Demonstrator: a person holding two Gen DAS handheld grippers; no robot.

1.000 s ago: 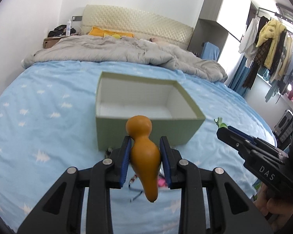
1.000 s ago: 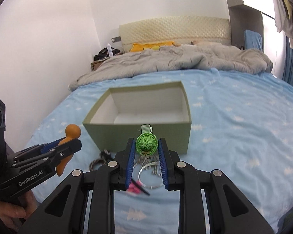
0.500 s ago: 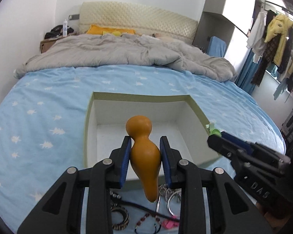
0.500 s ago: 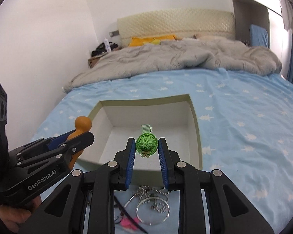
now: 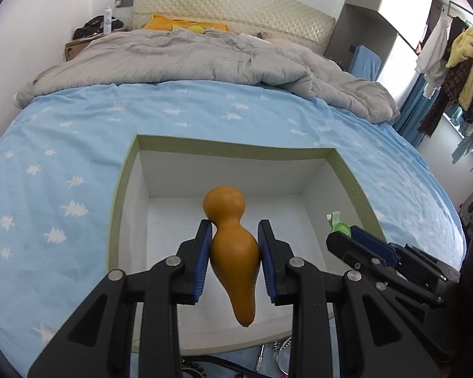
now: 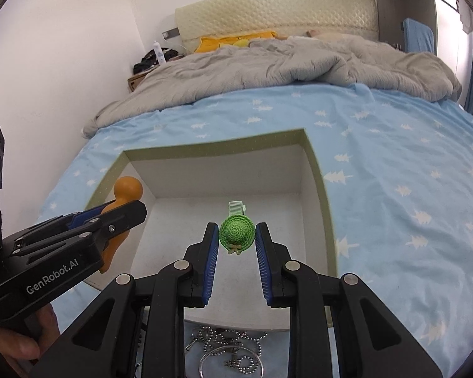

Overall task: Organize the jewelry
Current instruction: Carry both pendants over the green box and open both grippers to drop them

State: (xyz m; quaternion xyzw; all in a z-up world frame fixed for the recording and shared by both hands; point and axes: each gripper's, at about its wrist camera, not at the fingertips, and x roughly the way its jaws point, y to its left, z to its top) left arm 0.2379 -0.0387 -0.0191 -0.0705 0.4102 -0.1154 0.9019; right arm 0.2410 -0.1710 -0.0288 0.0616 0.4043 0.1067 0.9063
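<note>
My left gripper [image 5: 235, 231] is shut on an orange gourd-shaped ornament [image 5: 231, 245] and holds it above the open green box [image 5: 236, 149] with a white inside. My right gripper [image 6: 237, 234] is shut on a green woven hat hair clip [image 6: 237, 233] and holds it over the same box [image 6: 217, 149]. In the left wrist view the right gripper [image 5: 347, 236] enters from the right with the clip [image 5: 340, 225]. In the right wrist view the left gripper [image 6: 123, 211] holds the gourd [image 6: 126, 190] over the box's left wall.
The box sits on a blue bedsheet [image 5: 63, 157] with white tree prints. A ball chain, rings and other jewelry [image 6: 233, 345] lie on the sheet just before the box's near wall. A grey duvet [image 5: 189, 56] is bunched at the head of the bed.
Both grippers have risen and moved forward over the box with their loads. The views now look down into the box instead of at its front wall.
</note>
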